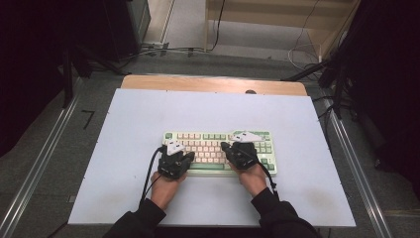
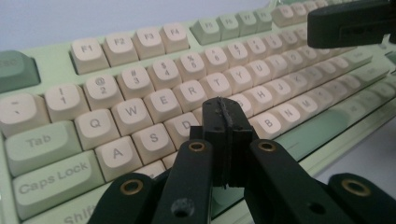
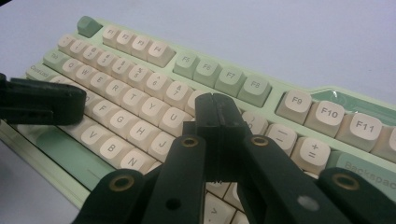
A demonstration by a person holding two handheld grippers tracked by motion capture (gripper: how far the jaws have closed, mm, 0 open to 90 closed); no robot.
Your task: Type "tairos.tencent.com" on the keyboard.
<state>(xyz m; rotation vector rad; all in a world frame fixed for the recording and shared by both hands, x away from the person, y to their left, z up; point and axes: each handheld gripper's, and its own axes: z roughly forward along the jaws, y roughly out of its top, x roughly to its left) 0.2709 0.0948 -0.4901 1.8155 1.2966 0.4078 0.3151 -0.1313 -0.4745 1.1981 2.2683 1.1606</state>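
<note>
Keyboard is laid flat on the white tabletop, toward the near edge, long side squared to the person. That placement puts both claws within easy forearm reach, one to each half of the key field.

Left claw is held over the left half. In the left gripper view its jaws are seen pressed together, nothing between them, so the tips form one narrow blunt point. The point sits low over the home row, just past the D key and beside the lettered keys to its right; whether a key is actually touched cannot be told, as the contact spot is hidden by the jaws.

Right claw is held the same way: jaws clenched on nothing, tips merged into a single prod. It is aimed over the right half, near the U key and the number row beyond; the key beneath is covered.

Judged reason for the clenched state: a closed pair strikes one keycap cleanly, where spread jaws would catch two neighbours. The work in hand is judged to be key-pressing, typing-fashion, with each claw assigned its own side.

Both are tilted forward and down, wrists hovering above the tabletop at the front edge of the keyboard, which keeps the tips steep enough to meet a single cap.

Risk noted: the keycaps are closely packed, so a slight drift would land on a gap or a neighbour.
</note>
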